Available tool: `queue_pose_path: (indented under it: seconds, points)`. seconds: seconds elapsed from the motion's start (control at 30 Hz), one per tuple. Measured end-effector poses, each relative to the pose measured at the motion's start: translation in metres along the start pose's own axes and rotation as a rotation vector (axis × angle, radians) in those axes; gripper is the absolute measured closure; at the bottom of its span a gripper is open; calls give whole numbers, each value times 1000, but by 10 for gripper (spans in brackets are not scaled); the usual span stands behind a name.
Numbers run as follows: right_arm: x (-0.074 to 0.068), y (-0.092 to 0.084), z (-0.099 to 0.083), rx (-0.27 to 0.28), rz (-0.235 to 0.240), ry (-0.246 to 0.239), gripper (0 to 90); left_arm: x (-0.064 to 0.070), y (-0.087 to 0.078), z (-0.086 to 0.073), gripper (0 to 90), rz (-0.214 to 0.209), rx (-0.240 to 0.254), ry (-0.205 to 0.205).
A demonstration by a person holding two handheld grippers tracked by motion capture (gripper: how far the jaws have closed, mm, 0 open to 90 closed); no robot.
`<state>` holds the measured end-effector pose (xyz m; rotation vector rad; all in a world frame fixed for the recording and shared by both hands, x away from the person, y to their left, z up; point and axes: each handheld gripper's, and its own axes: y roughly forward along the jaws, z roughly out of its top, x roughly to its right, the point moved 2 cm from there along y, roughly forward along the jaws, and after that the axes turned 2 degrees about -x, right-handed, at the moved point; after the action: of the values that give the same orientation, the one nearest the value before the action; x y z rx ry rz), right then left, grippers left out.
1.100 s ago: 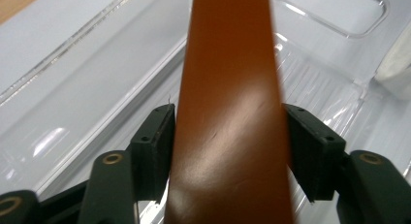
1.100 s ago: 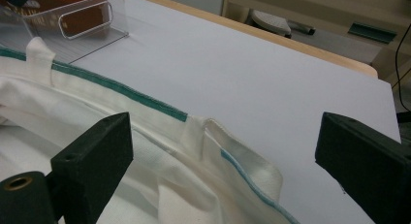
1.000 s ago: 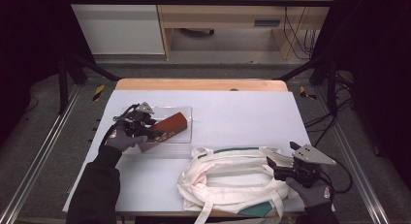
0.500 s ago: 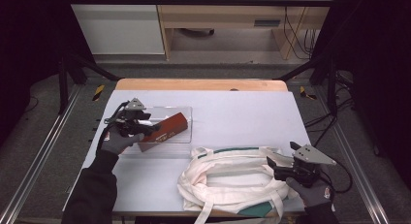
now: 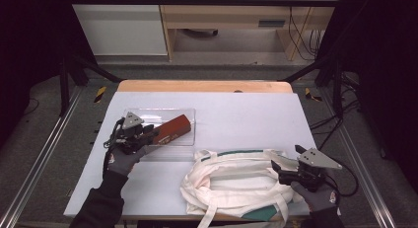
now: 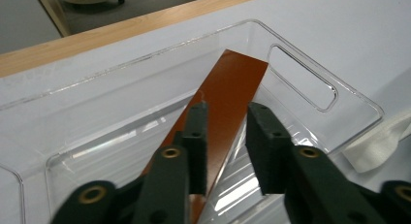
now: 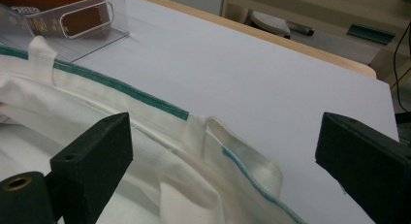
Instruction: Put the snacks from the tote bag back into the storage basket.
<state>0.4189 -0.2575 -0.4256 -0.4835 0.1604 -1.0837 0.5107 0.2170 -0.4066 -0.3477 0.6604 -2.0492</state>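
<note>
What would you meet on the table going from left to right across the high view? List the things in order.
Left gripper → brown box in the clear tray → white cloth bag → right gripper

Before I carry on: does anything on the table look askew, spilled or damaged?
The brown box sits slanted in the clear tray, one end propped toward the rim. The white tote bag lies rumpled, overhanging the near table edge. Nothing spilled or visibly damaged.
</note>
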Motion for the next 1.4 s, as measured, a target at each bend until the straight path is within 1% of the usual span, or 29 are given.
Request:
queue_pose_path:
  seconds: [0.07, 0.13, 0.27, 0.33, 0.4, 0.5, 0.57, 0.67, 0.7, 0.8, 0.83, 0.97, 1.07, 1.27, 1.4]
  points:
    - [0, 0, 0, 1, 1, -3, 68, 4, 0, -2, 777, 5, -5, -3]
    - [0, 0, -1, 0, 3, -6, 67, 8, 4, -5, 831, 2, -17, 5]
    - [-1, 0, -1, -2, 3, -5, 68, 10, 13, -10, 894, 10, -47, 4]
    - [-1, 1, -1, -4, 5, -3, 68, 10, 17, -12, 899, 5, -61, 2]
    - [-1, 1, -2, -4, 4, -3, 68, 10, 20, -14, 899, 13, -76, 9]
    - [-1, 1, -2, -6, 6, -3, 67, 11, 21, -14, 899, 8, -81, 9]
    - [-1, 1, -2, -6, 5, -5, 67, 12, 22, -14, 899, 6, -99, 18]
    - [-1, 1, -2, -8, 6, -7, 67, 12, 27, -15, 899, 9, -122, 6]
    - [-1, 1, -2, -7, 6, -9, 67, 11, 28, -16, 899, 7, -130, 12]
    - [-1, 1, -2, -7, 7, -7, 67, 10, 31, -16, 899, 17, -146, 2]
    - [-1, 2, -2, -6, 7, -8, 67, 9, 32, -16, 899, 23, -156, 7]
    - [-1, 1, -2, -4, 8, -9, 67, 8, 33, -17, 899, 38, -157, -2]
    - [-1, 1, -2, -6, 9, -12, 66, 7, 34, -17, 899, 41, -159, -10]
    - [-2, 2, -2, -7, 9, -15, 66, 5, 34, -16, 899, 47, -172, -16]
    - [-2, 2, -2, -6, 9, -14, 65, 3, 34, -15, 899, 52, -167, -27]
